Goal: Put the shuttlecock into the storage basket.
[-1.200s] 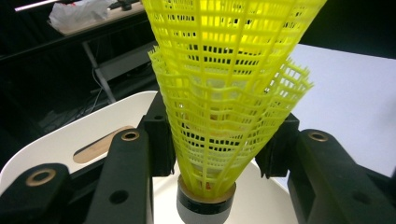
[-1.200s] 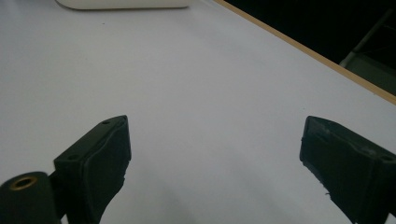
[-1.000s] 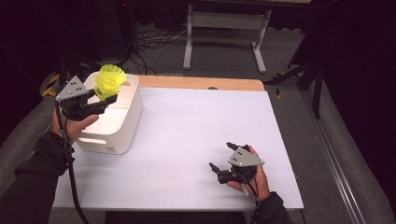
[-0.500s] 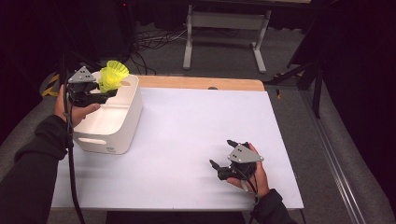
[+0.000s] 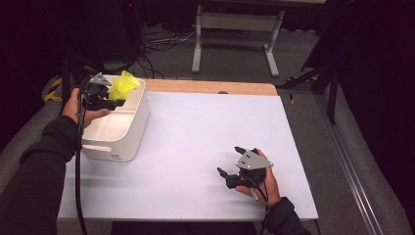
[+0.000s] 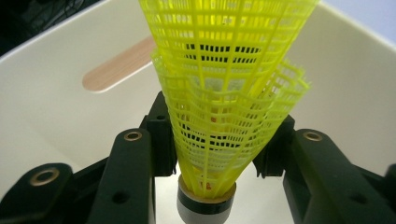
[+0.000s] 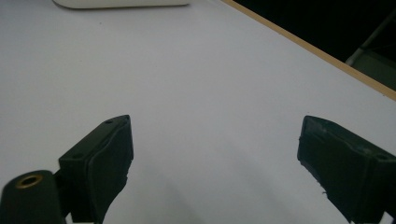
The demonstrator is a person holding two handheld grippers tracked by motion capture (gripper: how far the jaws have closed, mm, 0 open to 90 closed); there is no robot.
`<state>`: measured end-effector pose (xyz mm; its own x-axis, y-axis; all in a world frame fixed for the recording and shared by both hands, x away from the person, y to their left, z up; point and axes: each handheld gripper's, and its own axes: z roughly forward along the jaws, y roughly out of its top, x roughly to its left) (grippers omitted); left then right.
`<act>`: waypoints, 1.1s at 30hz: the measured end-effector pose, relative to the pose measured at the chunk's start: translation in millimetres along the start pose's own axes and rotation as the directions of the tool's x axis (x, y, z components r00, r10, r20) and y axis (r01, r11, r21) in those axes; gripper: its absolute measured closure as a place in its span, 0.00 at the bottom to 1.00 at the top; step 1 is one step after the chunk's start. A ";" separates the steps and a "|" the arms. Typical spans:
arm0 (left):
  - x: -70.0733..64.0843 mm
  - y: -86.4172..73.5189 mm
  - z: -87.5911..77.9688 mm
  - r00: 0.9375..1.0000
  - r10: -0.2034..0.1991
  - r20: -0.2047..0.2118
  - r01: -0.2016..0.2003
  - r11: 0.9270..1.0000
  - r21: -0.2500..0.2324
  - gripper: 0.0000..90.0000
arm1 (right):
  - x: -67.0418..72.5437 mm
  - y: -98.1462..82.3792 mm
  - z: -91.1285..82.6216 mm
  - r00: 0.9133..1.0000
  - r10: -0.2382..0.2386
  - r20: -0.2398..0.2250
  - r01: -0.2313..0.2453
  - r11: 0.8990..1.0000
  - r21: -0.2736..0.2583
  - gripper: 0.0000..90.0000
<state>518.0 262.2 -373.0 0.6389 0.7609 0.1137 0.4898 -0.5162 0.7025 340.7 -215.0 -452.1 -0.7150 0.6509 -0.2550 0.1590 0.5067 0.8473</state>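
Yellow mesh shuttlecock clamped between two black jaws, cork end down. Behind, white bin wall with oval handle slot.

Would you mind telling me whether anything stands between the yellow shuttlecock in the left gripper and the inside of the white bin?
Nothing visible does. The left gripper holds the shuttlecock by its skirt, already within the white bin rim, and the bin floor beneath shows bare. The handle slot in the far wall is open.

Left gripper up at ten o'clock, jaws clamped, pointing three o'clock. Right gripper at five o'clock, jaws wide apart.
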 end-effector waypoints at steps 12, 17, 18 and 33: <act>2.8 1.0 17.6 1.000 0.003 0.002 -0.003 0.991 0.131 0.65 | 3.6 0.8 4.1 1.000 -0.006 -0.018 0.007 1.000 0.020 0.13; 3.4 3.7 20.4 1.000 0.004 0.006 -0.005 0.990 0.141 0.64 | 3.5 1.1 7.5 1.000 -0.005 -0.018 0.006 0.999 0.038 0.13; 3.6 4.3 20.9 1.000 0.013 0.005 -0.014 0.989 0.148 0.64 | 4.0 1.2 8.2 1.000 -0.007 -0.021 0.008 0.999 0.040 0.13; 0.0 4.1 28.3 0.999 0.048 0.014 -0.050 0.978 0.201 0.62 | 6.4 0.0 11.8 0.999 -0.019 -0.034 0.022 0.997 0.079 0.13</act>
<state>536.8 248.9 -390.0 0.6700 0.7297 0.1369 0.5666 -0.6217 0.5408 344.2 -204.2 -459.2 -0.7406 0.6215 -0.2555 0.1967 0.5641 0.8020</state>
